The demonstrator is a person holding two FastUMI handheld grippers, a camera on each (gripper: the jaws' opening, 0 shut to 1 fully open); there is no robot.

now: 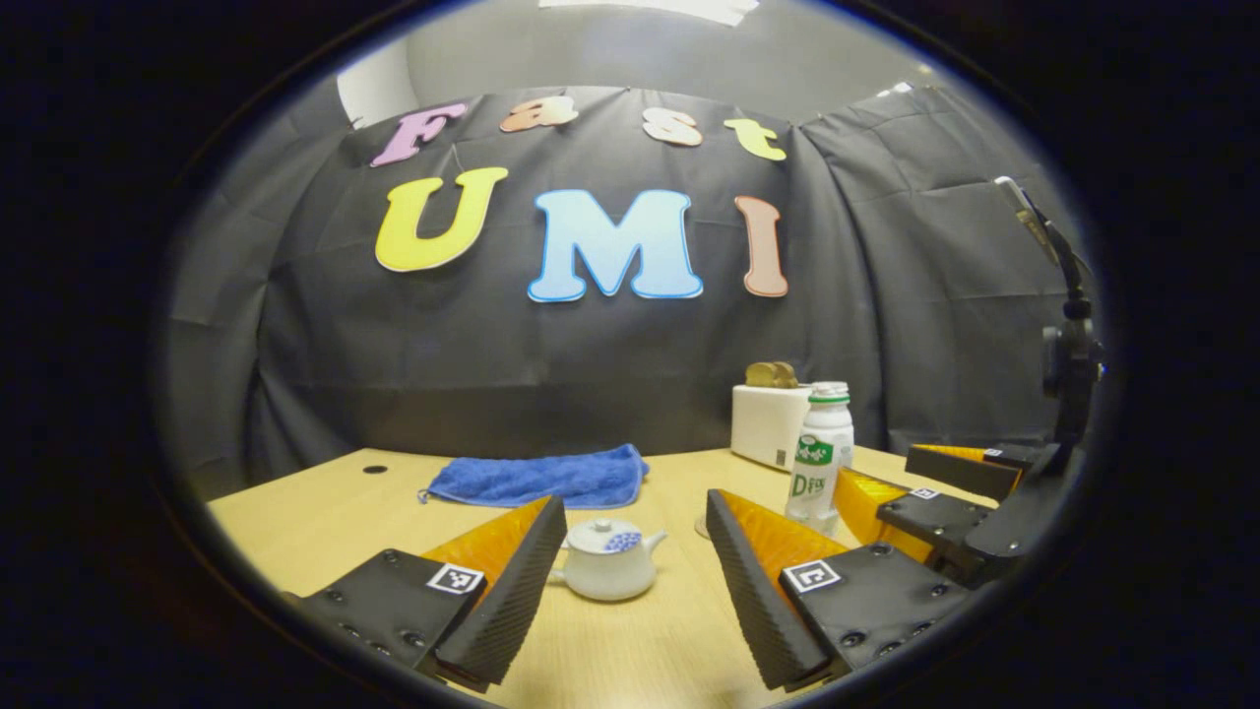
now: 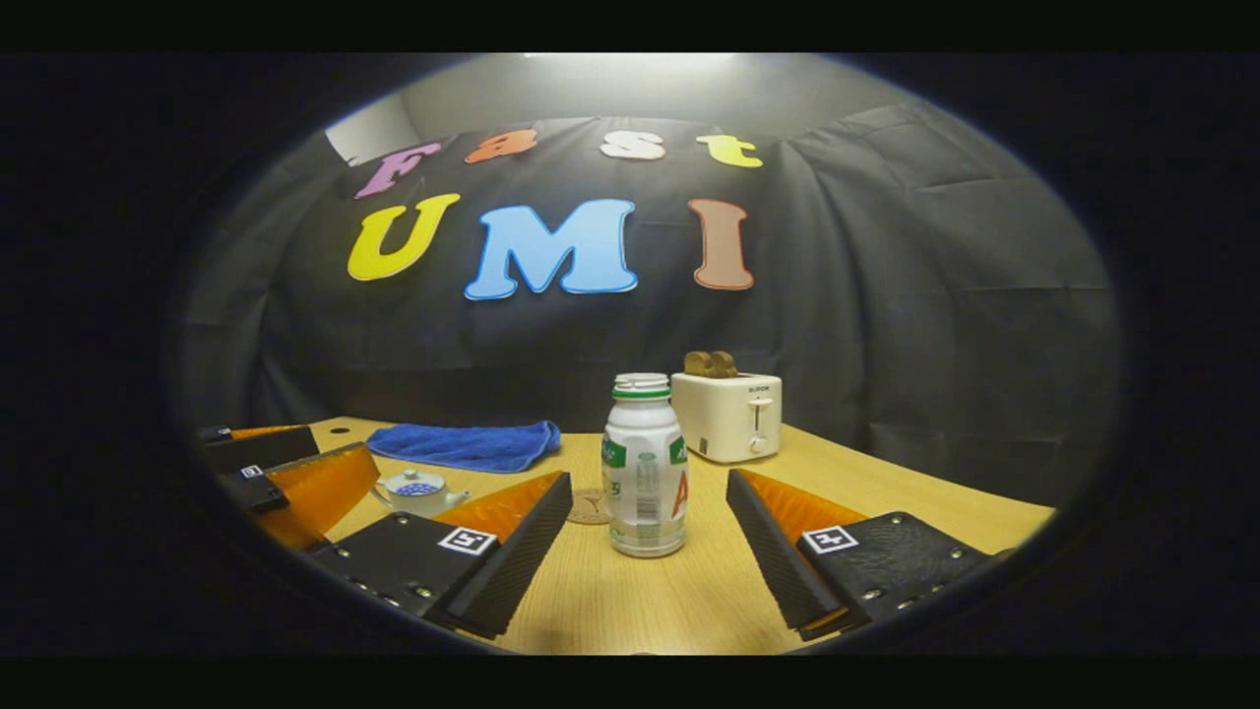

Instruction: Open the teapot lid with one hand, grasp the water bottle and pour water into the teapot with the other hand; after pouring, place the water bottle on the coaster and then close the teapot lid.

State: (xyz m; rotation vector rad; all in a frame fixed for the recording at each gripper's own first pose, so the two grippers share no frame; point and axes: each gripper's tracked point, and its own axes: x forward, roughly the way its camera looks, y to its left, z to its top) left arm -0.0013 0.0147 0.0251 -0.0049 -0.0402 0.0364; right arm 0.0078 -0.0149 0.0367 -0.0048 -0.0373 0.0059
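Note:
A small white teapot with a blue-patterned lid sits on the wooden table, just ahead of my left gripper, which stands open with the pot framed between its fingers. The teapot also appears at the left of the right gripper view, lid on. A white water bottle with a green-ringed cap stands upright ahead of my open right gripper, between its fingers and untouched. The bottle also shows right of the teapot. A round brown coaster lies just left of and behind the bottle.
A blue towel lies folded at the back of the table. A white toaster with toast in it stands behind the bottle. The right gripper reaches in from the right of the left gripper view.

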